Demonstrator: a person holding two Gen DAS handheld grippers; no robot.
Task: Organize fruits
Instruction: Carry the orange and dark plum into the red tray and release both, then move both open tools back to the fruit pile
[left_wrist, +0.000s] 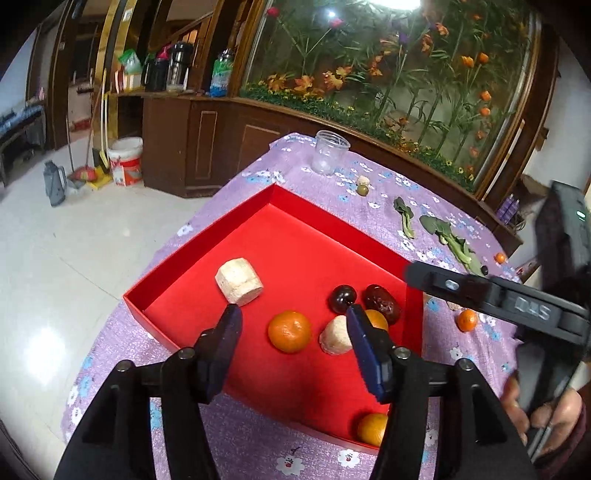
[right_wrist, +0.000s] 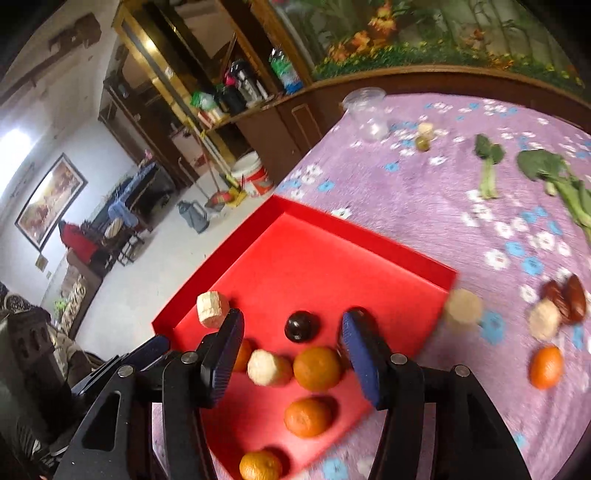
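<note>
Fruits: being gathered in a red tray (left_wrist: 229, 236) lying on a table (left_wrist: 388, 206) covered with a purple flowered cloth.
Tray contents: a pale cut chunk (left_wrist: 239, 281), a tangerine (left_wrist: 289, 331), a second pale chunk (left_wrist: 335, 336), a dark round fruit (left_wrist: 342, 297) and a red date (left_wrist: 382, 303) are being kept on the tray floor; another tangerine (left_wrist: 372, 428) is lying at the near rim.
Loose on the cloth: a tangerine (right_wrist: 546, 367), a pale piece (right_wrist: 543, 318) touching two dates (right_wrist: 569, 297), and one more pale piece (right_wrist: 463, 306) just beside the tray's right wall.
Far side: a clear plastic cup (left_wrist: 328, 151), a small green fruit (left_wrist: 362, 190) and two leafy greens (left_wrist: 448, 236) are being left well apart from the tray.
Left tongs (left_wrist: 291, 325): being held spread above the tray, nothing between the fingers.
Right tongs (right_wrist: 291, 332): being held spread over the tray's near part, gripping nothing; the view is blurred.
</note>
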